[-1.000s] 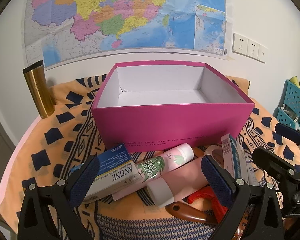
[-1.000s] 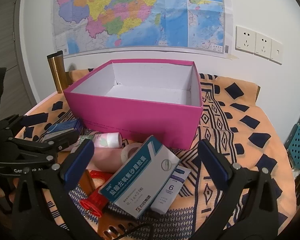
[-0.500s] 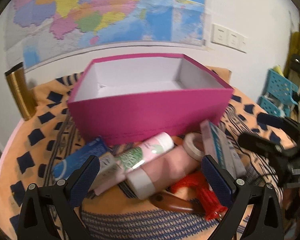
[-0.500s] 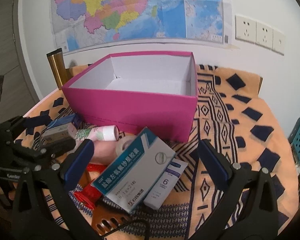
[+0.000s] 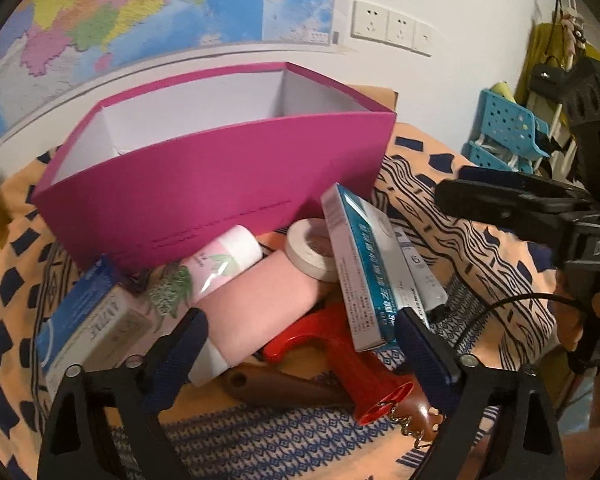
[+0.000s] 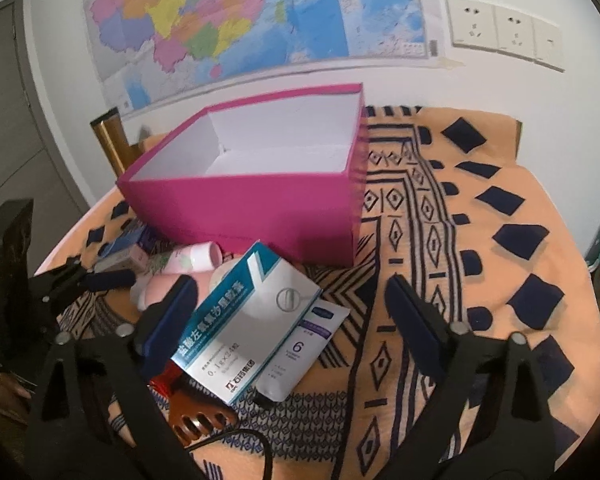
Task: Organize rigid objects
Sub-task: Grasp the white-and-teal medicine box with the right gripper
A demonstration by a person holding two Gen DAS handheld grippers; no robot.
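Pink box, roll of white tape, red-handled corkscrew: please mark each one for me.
pink box (image 6: 252, 208), right wrist view, on its near outer wall.
roll of white tape (image 5: 310, 249), left wrist view, on its upper rim.
red-handled corkscrew (image 5: 352, 364), left wrist view, on the red handle.

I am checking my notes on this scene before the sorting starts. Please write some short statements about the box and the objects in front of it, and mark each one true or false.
1. The pink box has nothing inside. True.
2. The roll of white tape lies inside the box. False: it lies on the cloth in front of the box, beside the pink bottle.
3. The teal and white medicine carton partly covers a white sachet marked 6. True.
4. The left gripper is shut on the red corkscrew. False: its jaws stand apart above the pile and hold nothing.
5. The right gripper holds the carton. False: it is open, and the carton lies on the pile.
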